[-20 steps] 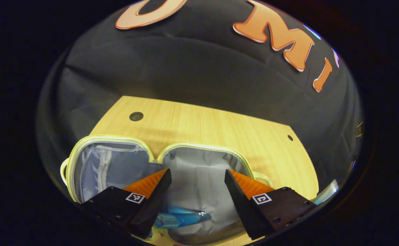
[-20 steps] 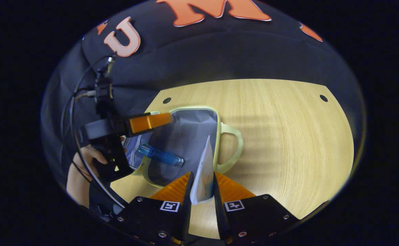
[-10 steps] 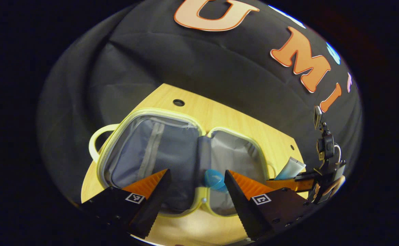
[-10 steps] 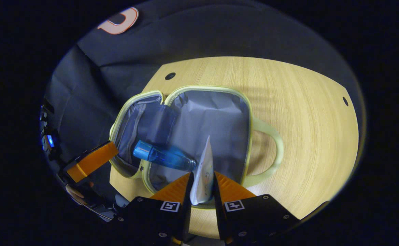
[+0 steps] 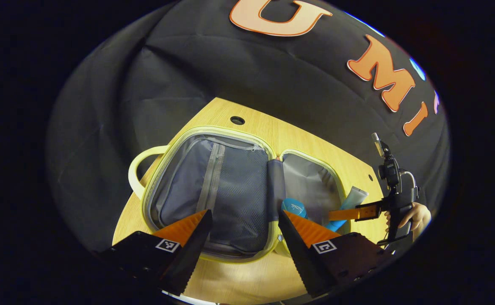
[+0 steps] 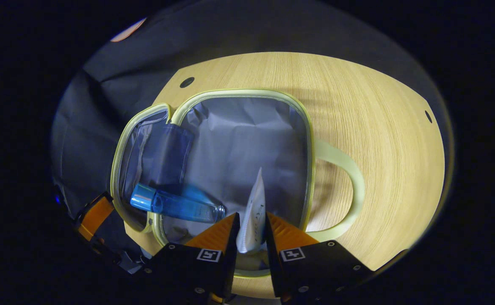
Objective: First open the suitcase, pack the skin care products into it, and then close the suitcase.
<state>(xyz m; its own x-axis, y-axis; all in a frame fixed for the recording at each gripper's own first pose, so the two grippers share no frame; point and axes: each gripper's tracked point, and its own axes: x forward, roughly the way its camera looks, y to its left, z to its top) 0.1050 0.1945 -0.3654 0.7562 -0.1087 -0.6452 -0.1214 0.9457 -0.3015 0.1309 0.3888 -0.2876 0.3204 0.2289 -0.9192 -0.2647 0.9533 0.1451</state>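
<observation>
My right gripper (image 6: 250,231) has its jaws pinched on a white squeeze tube of skin care cream (image 6: 253,214), held tip-forward above the open right half of the small pale-yellow-trimmed suitcase with grey fabric lining (image 6: 247,140). The suitcase lies flat and open on the light wooden worktop (image 6: 378,110). A blue translucent bottle (image 6: 175,205) already lies inside, near the hinge, just beside where my tube points.

My left gripper (image 5: 243,235) hangs with its jaws wide and empty over the near edge of the suitcase's mesh-pocket half (image 5: 226,190).

The risks as I judge them: if I let go while the tube is high, it could bounce off the soft lining or strike the bottle and roll it toward the rim. If I release too near the side with the looped handle (image 6: 344,178), the tube may rest across the zipper edge and block closing. The slick tube could also slip in my pinch before I am low enough.
</observation>
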